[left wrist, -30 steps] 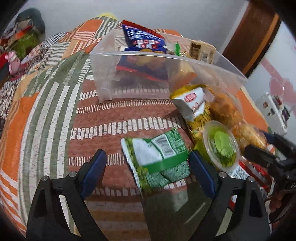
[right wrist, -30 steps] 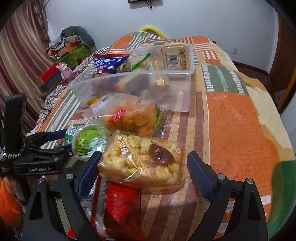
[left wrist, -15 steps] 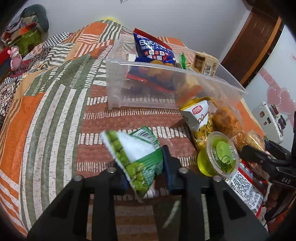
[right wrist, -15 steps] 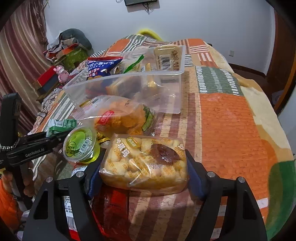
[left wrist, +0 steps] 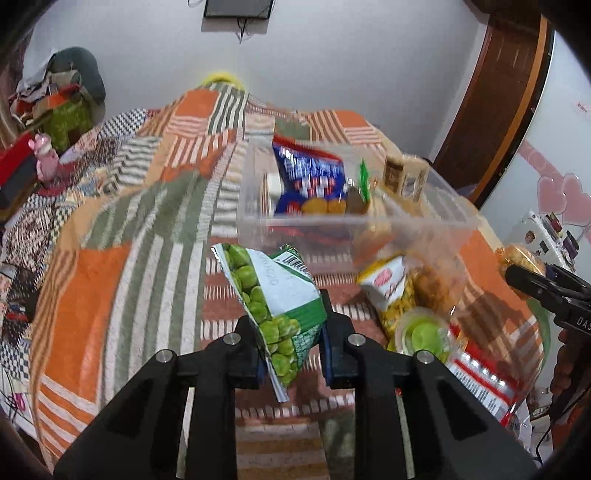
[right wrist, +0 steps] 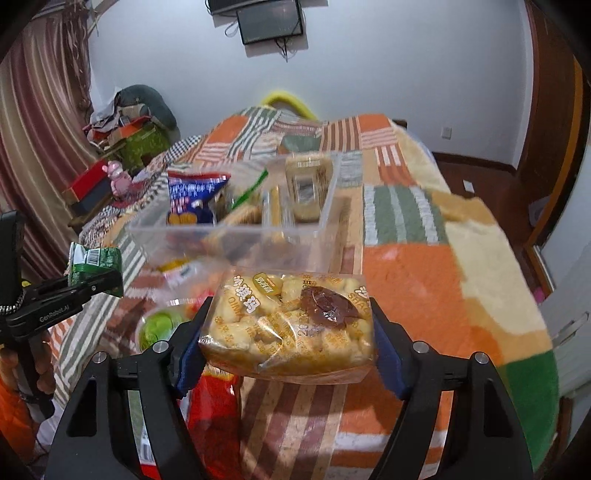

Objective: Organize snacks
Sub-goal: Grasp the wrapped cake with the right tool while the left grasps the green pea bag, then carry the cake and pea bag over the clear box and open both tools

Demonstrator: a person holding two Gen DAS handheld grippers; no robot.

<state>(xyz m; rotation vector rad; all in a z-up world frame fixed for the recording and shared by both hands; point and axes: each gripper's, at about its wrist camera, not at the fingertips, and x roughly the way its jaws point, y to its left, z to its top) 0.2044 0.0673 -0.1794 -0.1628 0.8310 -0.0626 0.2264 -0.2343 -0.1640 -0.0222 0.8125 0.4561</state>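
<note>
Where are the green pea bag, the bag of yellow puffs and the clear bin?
green pea bag (left wrist: 275,295), left wrist view, middle of the bag.
bag of yellow puffs (right wrist: 288,328), right wrist view, front face.
clear bin (right wrist: 229,240), right wrist view, near wall.

The left wrist camera sits just behind the left claw (left wrist: 290,341) and looks forward and down across the patchwork bed (left wrist: 122,280) toward the clear bin (left wrist: 354,221) and the far wall. The right wrist camera sits likewise behind the right claw (right wrist: 286,352), facing the same bin (right wrist: 236,236) from further right. Both views share the bin, the bed and the wall screen (right wrist: 269,20), and each catches the other claw at its edge.
</note>
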